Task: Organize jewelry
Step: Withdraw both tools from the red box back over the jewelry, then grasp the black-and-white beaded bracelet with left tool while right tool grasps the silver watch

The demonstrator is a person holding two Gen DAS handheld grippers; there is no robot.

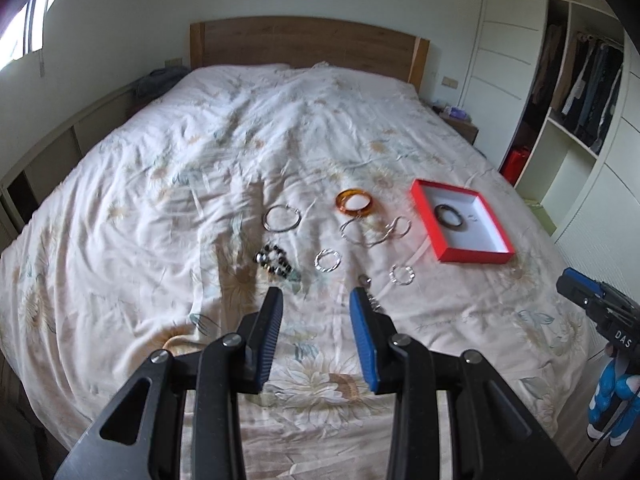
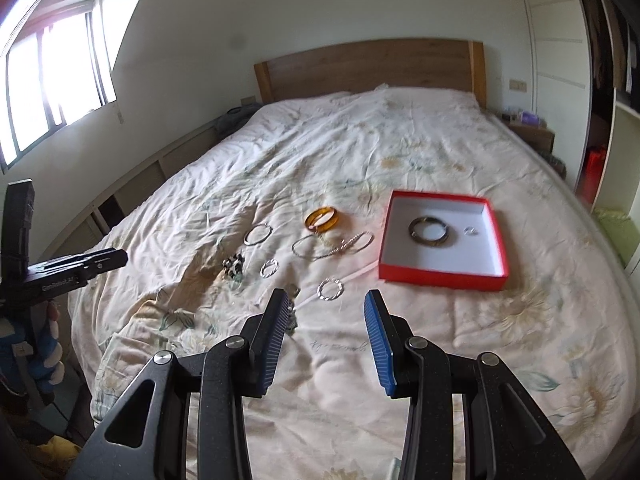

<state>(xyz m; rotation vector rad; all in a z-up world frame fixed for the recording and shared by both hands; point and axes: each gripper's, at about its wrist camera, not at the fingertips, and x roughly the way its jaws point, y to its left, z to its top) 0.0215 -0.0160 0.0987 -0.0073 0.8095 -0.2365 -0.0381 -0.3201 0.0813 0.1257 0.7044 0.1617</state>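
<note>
A red box [image 1: 476, 257] [image 2: 440, 278] with a white inside lies on the bed and holds a dark bangle [image 1: 450, 215] [image 2: 429, 231] and a small clear ring [image 2: 469, 231]. Left of it lie an amber bangle [image 1: 354, 200] [image 2: 323, 218], a thin silver hoop [image 1: 281, 218] [image 2: 258, 235], a silver chain [image 1: 376, 231] [image 2: 332, 245], dark beads [image 1: 274, 262] [image 2: 234, 266] and two twisted silver rings [image 1: 328, 260] [image 1: 402, 275] [image 2: 330, 289]. My left gripper [image 1: 316, 300] is open and empty above the bedspread. My right gripper [image 2: 328, 302] is open and empty.
The flowered bedspread [image 1: 200, 200] covers the whole bed, with a wooden headboard [image 1: 308, 42] at the far end. An open wardrobe [image 1: 580, 92] stands to the right. A small metal piece [image 1: 370, 292] lies by my left gripper's right finger. The other gripper shows at each view's edge [image 1: 600, 304] [image 2: 60, 268].
</note>
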